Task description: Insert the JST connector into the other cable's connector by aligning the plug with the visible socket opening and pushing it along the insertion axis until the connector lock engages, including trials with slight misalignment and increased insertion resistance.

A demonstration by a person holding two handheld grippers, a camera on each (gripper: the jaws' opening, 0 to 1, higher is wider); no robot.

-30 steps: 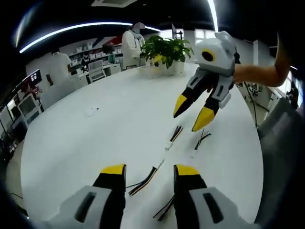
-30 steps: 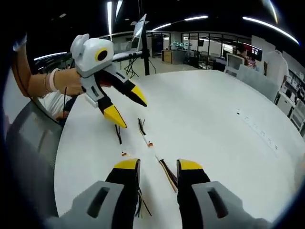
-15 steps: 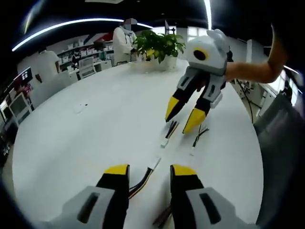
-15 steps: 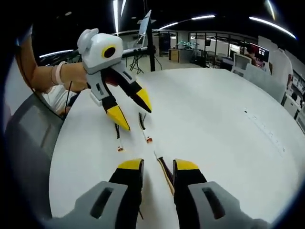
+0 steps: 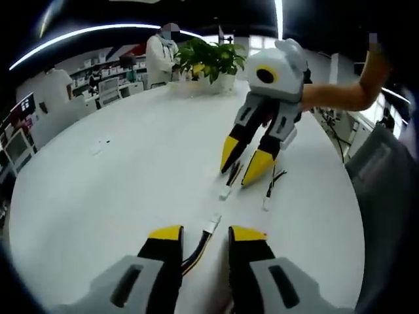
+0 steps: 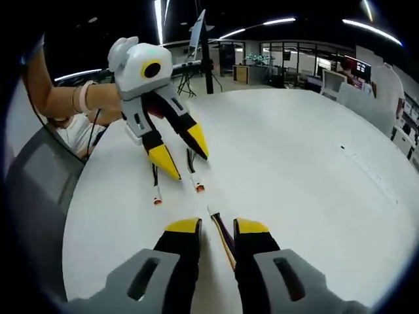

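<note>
Three short cables with small end connectors lie on the white table [image 5: 118, 170]. One cable [image 5: 196, 248] runs between my left gripper's [image 5: 206, 233] open jaws, its white connector [image 5: 211, 224] just ahead of the tips. The right gripper [image 5: 243, 160] comes down from the upper right, open, its tips astride a second cable [image 5: 232, 176] with a connector [image 5: 224, 193]. A third cable [image 5: 270, 188] lies beside it. In the right gripper view my right gripper [image 6: 217, 227] is open over its cable [image 6: 224, 239], and the left gripper [image 6: 180, 152] stands open over another cable [image 6: 193, 167].
A potted plant [image 5: 209, 59] stands at the table's far edge, with a person [image 5: 160, 55] behind it. A grey chair [image 5: 386, 183] sits beside the table edge, also in the right gripper view [image 6: 33, 190]. A bare forearm [image 6: 65, 101] holds the left gripper.
Both grippers have come lower and closer to each other, each ending with its tips near a cable on the table. The cables have not moved.
</note>
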